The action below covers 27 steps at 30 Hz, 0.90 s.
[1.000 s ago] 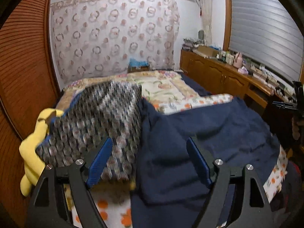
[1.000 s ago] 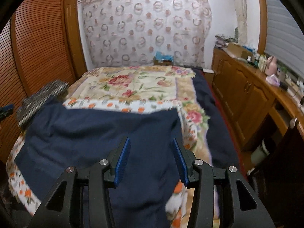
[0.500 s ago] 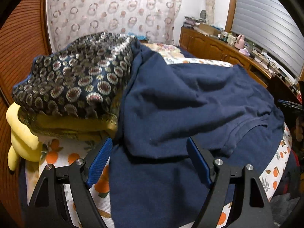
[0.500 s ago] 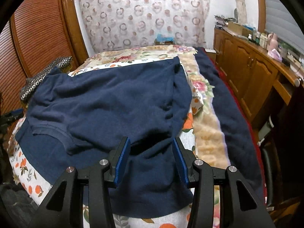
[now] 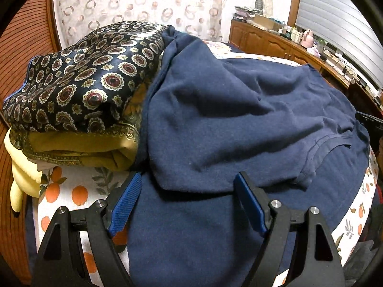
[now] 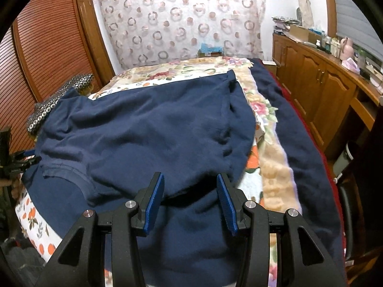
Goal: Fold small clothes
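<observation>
Left gripper (image 5: 186, 201) and right gripper (image 6: 190, 201), jaws apart, empty, over shirt (image 5: 239, 119).
Both low above folded hem edge, near bed's (image 6: 275, 179) front.

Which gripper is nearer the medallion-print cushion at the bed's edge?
Left. The left gripper, open, hovers beside the cushion, over the navy shirt. The right gripper, open, is at the shirt's opposite side, where the cushion looks far off.
</observation>
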Available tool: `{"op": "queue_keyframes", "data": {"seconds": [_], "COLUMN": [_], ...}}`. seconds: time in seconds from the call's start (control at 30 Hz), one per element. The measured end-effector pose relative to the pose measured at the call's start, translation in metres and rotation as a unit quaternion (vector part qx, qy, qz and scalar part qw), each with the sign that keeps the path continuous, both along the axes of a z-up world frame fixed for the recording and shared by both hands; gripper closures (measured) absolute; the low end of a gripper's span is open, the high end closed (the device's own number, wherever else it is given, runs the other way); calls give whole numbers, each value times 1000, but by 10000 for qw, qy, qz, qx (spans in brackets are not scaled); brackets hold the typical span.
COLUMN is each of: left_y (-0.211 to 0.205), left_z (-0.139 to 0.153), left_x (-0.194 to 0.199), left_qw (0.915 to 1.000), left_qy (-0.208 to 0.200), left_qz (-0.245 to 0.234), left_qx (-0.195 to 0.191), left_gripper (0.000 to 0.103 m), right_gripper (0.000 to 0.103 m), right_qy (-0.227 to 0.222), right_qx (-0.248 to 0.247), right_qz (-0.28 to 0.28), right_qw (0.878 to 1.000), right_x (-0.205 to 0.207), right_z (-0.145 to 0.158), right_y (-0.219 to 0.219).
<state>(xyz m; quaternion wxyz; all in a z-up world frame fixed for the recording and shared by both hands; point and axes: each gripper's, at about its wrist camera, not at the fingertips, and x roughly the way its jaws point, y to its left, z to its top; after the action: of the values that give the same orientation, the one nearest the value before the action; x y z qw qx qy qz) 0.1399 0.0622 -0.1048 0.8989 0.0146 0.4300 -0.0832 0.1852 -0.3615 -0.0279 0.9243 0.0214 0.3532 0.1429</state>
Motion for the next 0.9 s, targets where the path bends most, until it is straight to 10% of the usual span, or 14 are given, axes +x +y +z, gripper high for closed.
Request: {"op": "queue_keyframes", "data": {"seconds": [0.77,0.9], "left_y": [-6,9], "left_z": [-2,8], "left_x": [8,-1], "left_qw": [9999,9989], "left_qy": [50,-144], "left_qz": [-121,-70], "left_qx": [3,-431], "left_gripper": [12,25], "right_gripper": [55,56], "right_qy": [72,74], "right_qx": [-790,-774], "right_qz": [-286,-282], "right_qw": [9964,9966], "right_x": [20,19], "right_z": [-5,-5], "right_y": [28,28]}}
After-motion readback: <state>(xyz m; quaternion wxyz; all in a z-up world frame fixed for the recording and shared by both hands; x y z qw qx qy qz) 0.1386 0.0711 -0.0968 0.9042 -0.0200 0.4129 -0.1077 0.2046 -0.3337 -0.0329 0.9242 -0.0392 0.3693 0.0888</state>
